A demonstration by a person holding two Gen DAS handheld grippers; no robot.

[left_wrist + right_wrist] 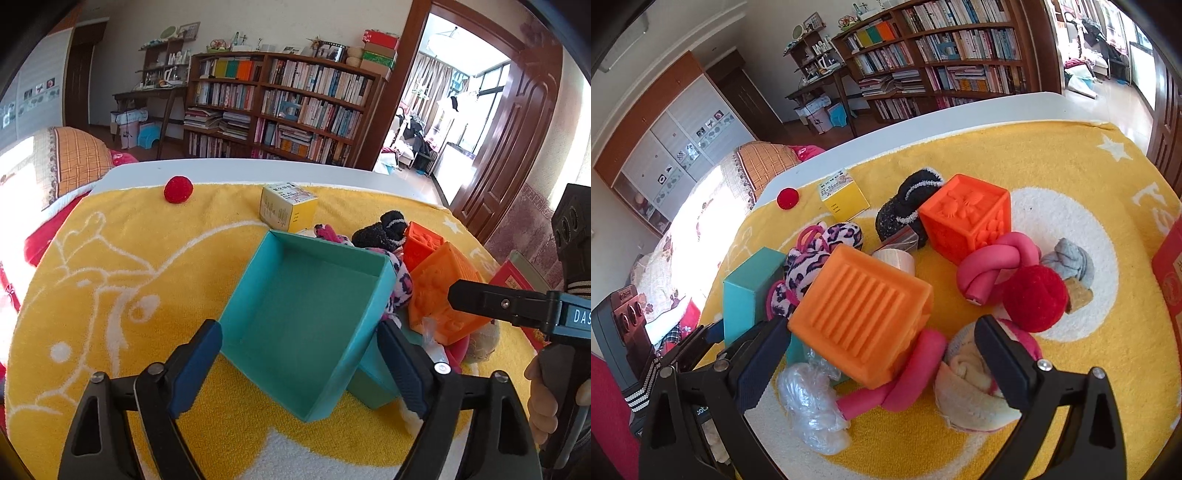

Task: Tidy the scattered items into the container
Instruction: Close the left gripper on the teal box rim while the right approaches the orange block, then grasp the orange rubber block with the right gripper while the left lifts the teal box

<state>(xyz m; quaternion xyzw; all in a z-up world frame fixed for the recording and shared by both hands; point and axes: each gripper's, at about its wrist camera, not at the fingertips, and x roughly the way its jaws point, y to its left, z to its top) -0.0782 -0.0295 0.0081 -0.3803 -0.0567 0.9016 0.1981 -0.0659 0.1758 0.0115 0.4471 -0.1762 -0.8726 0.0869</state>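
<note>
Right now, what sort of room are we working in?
Probably a bedroom or study at home: a full bookshelf behind the table, a bed with a plaid pillow beside it, and a wardrobe along the wall.

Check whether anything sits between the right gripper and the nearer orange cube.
Nothing visible does. The nearer orange cube already lies between the open fingers of the right gripper, resting on a pink foam knot with a crumpled plastic bag beside it.

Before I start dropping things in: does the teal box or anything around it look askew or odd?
Yes. The teal box sits tilted: its right side is propped on a second teal piece beneath it, so it is not flat on the yellow towel. It is empty, and the open left gripper straddles its near corner.
</note>
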